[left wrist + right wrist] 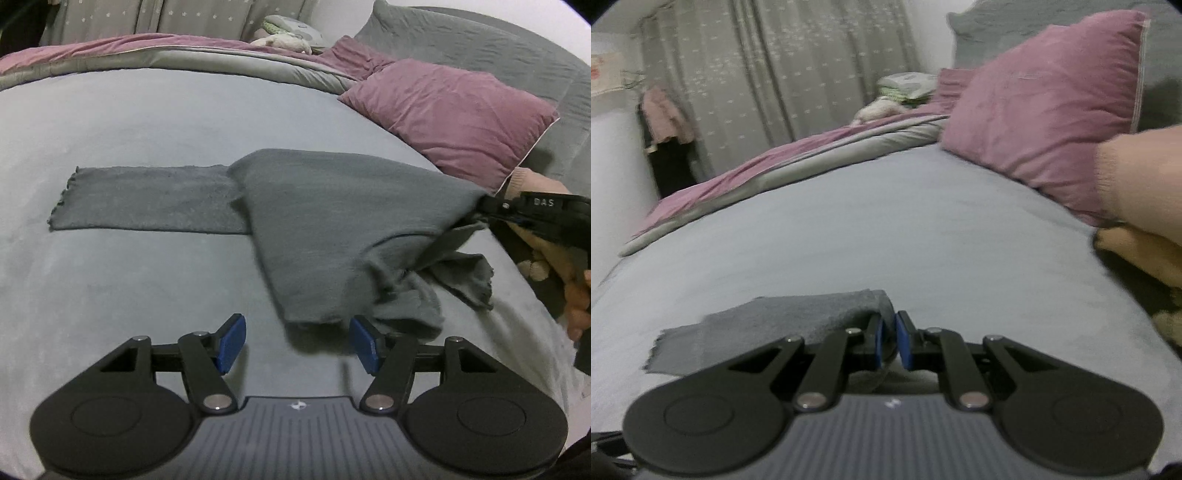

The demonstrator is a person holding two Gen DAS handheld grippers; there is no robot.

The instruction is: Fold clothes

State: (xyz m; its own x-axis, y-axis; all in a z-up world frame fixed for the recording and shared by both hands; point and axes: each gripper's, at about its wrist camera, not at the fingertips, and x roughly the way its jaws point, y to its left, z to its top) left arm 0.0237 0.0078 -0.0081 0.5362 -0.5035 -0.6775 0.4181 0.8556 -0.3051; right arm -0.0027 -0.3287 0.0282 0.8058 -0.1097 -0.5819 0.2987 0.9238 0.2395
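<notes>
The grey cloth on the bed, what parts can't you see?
- Grey cloth: left wrist view, its near-right corner is bunched and blurred.
- Right wrist view: the right gripper and its black linkage hide most of the cloth.
- Left gripper, open, covers the bed beneath it.

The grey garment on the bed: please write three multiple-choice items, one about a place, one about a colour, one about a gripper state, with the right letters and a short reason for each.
1. Where does the flat sleeve of the grey garment lie?
A. on the pillow
B. on the bed sheet, to the left of the garment body
C. on the floor

2. What colour is the pillow?
A. mauve pink
B. green
C. white

3. What is the state of the left gripper?
A. shut on the garment
B. shut on nothing
C. open

Answers: 1 B, the sleeve lies spread out on the bed sheet. 2 A, the pillow is mauve pink. 3 C, the left gripper has its blue pads far apart, while the right gripper pinches the garment's edge.
</notes>
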